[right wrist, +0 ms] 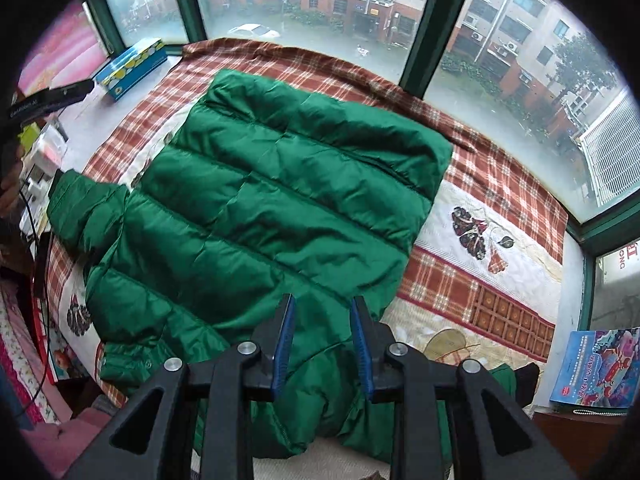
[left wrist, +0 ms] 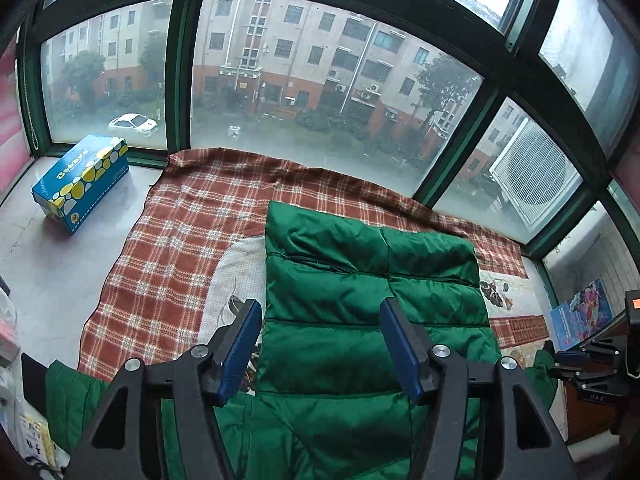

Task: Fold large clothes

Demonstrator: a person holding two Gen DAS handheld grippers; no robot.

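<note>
A green quilted puffer jacket (left wrist: 372, 280) (right wrist: 280, 200) lies flat on a red plaid blanket (left wrist: 180, 240) (right wrist: 504, 168) on a window ledge. One sleeve (right wrist: 84, 208) sticks out past its left side. My left gripper (left wrist: 320, 312) hovers above the jacket's near part with its blue pads wide apart and nothing between them. My right gripper (right wrist: 322, 304) points steeply down over the jacket's near edge. Its pads stand a narrow gap apart, and the fabric seen in the gap lies flat below them, not pinched.
A blue tissue box (left wrist: 82, 184) (right wrist: 132, 68) sits on the bare ledge at the far left. A colourful booklet (left wrist: 580, 312) (right wrist: 596, 368) lies at the right end. Green-framed window panes (left wrist: 180, 72) close the far side. Small boxes and cables (right wrist: 40, 164) crowd the left edge.
</note>
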